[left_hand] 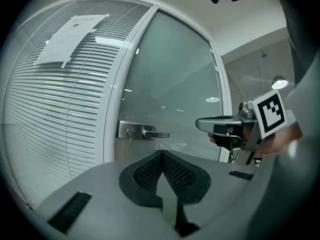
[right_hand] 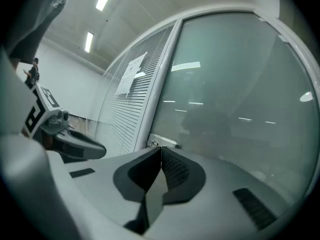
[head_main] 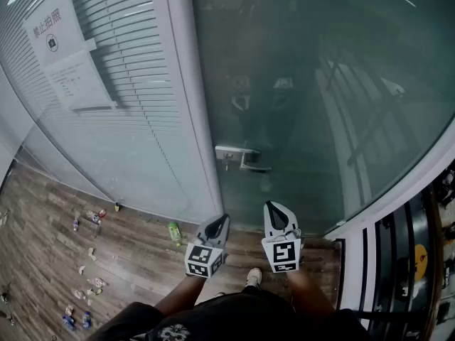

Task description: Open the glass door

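Straight ahead of us stood the glass door point(head_main: 320, 84), frosted grey-green, its left edge against a white frame post point(head_main: 188, 84). Its metal lever handle point(head_main: 245, 159) sat on a plate at that left edge, lever roughly level, neither tool touching it. Left of the post ran a glazed panel with white slatted blinds point(head_main: 128, 119), and two paper notices point(head_main: 60, 48) were stuck high on it. We held both grippers short of the door, side by side and apart from each other. Left gripper point(head_main: 225, 219): jaws clenched together, nothing between the pads, handle beyond its tips. Right gripper point(head_main: 271, 206): jaws likewise pressed together and empty. Underfoot we noted a wooden floor point(head_main: 43, 247), with small litter point(head_main: 89, 217) and a green bottle point(head_main: 174, 231) near the panel's foot.
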A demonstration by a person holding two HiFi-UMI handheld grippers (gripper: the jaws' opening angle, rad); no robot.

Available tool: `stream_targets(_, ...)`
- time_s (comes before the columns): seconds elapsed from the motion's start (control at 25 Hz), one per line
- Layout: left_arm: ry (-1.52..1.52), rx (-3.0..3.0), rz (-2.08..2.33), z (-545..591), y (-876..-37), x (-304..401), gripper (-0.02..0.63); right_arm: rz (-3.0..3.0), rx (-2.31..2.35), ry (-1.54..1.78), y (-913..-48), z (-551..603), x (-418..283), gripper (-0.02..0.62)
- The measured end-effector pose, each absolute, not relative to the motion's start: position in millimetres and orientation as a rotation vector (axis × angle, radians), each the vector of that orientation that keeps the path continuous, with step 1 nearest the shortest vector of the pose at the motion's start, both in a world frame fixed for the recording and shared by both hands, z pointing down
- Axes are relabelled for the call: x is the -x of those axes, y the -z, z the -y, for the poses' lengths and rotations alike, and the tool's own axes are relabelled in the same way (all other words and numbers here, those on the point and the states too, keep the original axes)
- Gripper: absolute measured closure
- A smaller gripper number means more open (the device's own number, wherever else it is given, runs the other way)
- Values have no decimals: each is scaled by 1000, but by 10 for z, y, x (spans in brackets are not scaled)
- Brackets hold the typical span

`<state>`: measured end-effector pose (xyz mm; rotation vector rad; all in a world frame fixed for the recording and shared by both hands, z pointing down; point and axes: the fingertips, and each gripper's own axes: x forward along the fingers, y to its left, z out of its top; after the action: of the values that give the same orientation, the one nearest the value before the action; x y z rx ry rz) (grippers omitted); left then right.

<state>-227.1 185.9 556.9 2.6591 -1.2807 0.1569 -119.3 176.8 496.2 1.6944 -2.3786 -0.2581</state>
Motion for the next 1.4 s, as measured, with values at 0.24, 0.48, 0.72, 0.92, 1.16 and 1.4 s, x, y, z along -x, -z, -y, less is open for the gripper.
stream_targets(0.24, -160, -2636, 1366, -1372, -5617, 2073, 600, 2372, -1436, 262, -5011, -1173, 1086, 574)
stream_targets(0.48, -170, -2534, 1428, -1120, -5691, 2023, 600, 2303, -1195, 397, -5177, -832, 1161, 507)
stream_targets(0.72, -190, -2538, 1499, -891, -5749, 2096, 600, 2143, -1034, 458, -5354, -341, 1212, 452)
stream_targets(0.92, -184, -2535, 1483, -690, -5841, 2081, 600, 1969, -827, 530, -5613, -71, 1344, 446)
stream_targets(1.16, -156, -2524, 1409, -339, -5869, 2086, 600, 1879, -595, 464, -5907, 123, 1439, 454)
stream_targets(1.4, -129, -2569, 1336, -116, -5973, 1976, 600, 1982, -559, 377, -5938, 223, 1533, 549)
